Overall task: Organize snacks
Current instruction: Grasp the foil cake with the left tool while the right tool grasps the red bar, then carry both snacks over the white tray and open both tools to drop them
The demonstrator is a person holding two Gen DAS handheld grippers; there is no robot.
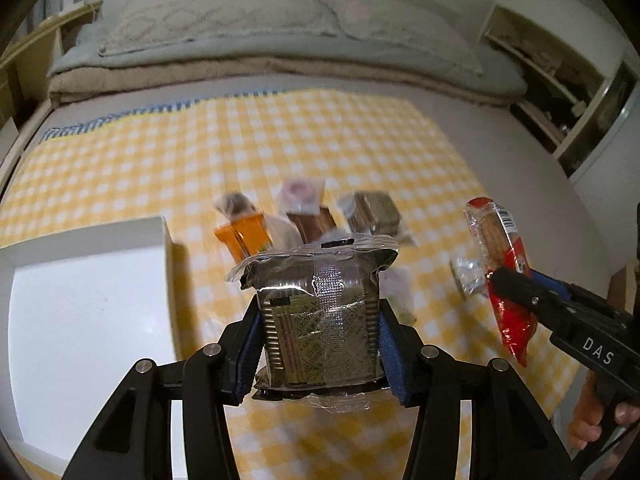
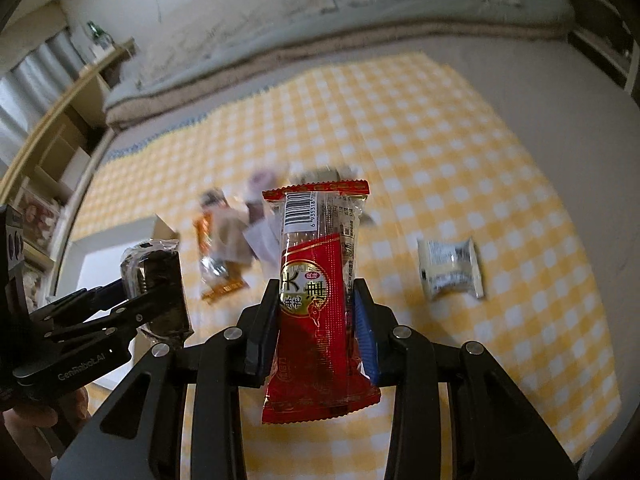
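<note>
Left wrist view: left gripper pinches a dark clear-wrapped snack pack by its sides, held above the yellow checked cloth, white box just to its left. Right gripper clamps a red snack bar around its middle, also off the cloth. Loose snacks lie in a cluster ahead; a small white packet sits apart to the right. Risks, as judged: slick film slips between the pads, so either pack could drop; the long red bar hangs past the jaws and may swing or snag on the box wall; both held packs are close together and could collide over the box.
</note>
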